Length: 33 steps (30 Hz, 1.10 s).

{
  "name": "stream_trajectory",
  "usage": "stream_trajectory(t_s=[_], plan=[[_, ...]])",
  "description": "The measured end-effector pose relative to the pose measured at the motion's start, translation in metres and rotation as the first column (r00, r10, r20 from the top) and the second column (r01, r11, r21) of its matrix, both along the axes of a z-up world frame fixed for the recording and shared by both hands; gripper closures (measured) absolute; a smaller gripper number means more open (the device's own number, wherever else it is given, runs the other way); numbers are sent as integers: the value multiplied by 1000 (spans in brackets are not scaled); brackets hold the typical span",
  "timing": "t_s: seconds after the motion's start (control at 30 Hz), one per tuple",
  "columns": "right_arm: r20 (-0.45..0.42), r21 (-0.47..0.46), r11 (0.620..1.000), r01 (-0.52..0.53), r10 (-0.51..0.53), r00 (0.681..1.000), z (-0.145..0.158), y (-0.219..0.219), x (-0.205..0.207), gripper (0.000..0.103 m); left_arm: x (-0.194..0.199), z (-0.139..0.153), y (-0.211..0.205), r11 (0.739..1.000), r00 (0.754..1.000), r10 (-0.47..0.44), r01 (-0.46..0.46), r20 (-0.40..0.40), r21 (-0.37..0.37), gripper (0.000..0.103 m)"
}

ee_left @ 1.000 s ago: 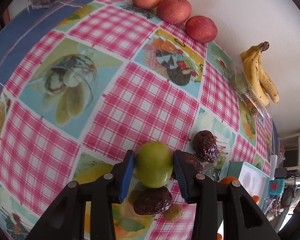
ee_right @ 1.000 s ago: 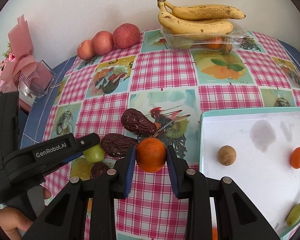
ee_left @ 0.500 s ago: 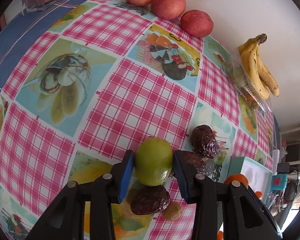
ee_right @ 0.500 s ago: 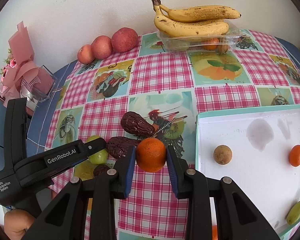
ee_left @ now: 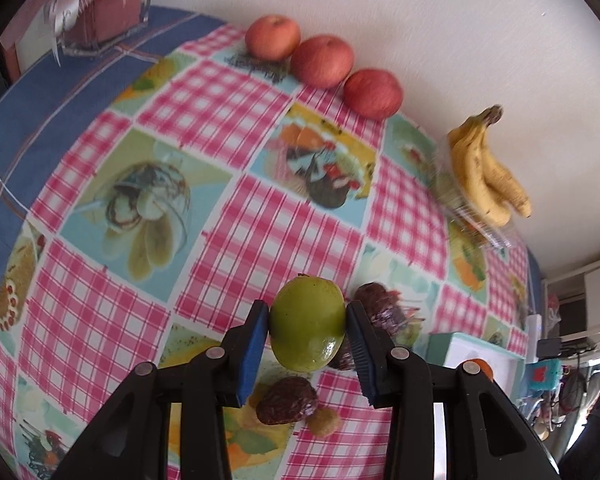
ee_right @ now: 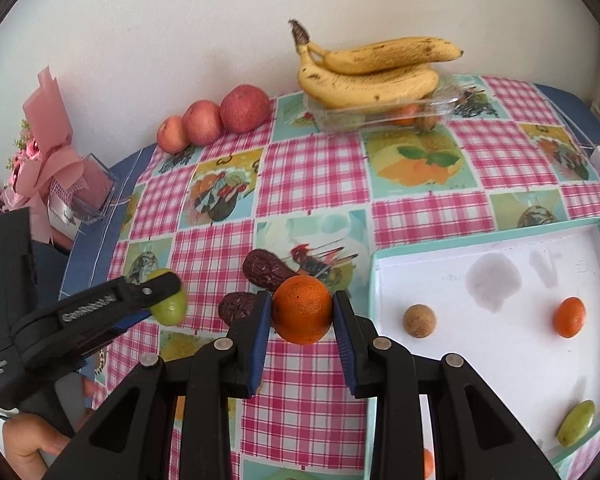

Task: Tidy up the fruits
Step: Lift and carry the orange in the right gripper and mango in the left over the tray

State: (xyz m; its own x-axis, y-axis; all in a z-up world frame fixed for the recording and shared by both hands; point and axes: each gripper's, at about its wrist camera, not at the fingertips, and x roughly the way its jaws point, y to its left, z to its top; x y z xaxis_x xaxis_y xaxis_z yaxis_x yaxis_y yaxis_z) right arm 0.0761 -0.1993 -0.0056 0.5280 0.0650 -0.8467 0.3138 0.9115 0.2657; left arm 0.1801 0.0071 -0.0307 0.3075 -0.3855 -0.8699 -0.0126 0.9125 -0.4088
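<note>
Checkered tablecloth, left tool clamping green fruit, seemingly lifted, right tool clamping orange

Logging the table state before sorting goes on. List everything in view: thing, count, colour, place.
apples: three, red, in a row by the wall
bananas: one bunch, yellow, on the clear box
clear box: one, holds small fruit
dates: three, dark brown, on the tablecloth
tray: one, white with teal rim, holds four small fruits
bouquet: one, pink, far left
green fruit: one, in left gripper
orange: one, in right gripper
hand: one, holding left gripper
</note>
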Motion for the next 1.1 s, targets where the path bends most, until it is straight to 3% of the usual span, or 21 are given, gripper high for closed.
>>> stream_trajectory(t_s=[0.53, 1.1], plan=[[14, 2, 979, 202, -202, 979, 21, -84, -41, 71, -16, 51, -35, 995, 991, -80, 86, 107, -56, 61], [45, -69, 926, 370, -368, 929, 46, -160, -89, 71, -44, 59, -113, 970, 964, -232, 239, 127, -37, 61]])
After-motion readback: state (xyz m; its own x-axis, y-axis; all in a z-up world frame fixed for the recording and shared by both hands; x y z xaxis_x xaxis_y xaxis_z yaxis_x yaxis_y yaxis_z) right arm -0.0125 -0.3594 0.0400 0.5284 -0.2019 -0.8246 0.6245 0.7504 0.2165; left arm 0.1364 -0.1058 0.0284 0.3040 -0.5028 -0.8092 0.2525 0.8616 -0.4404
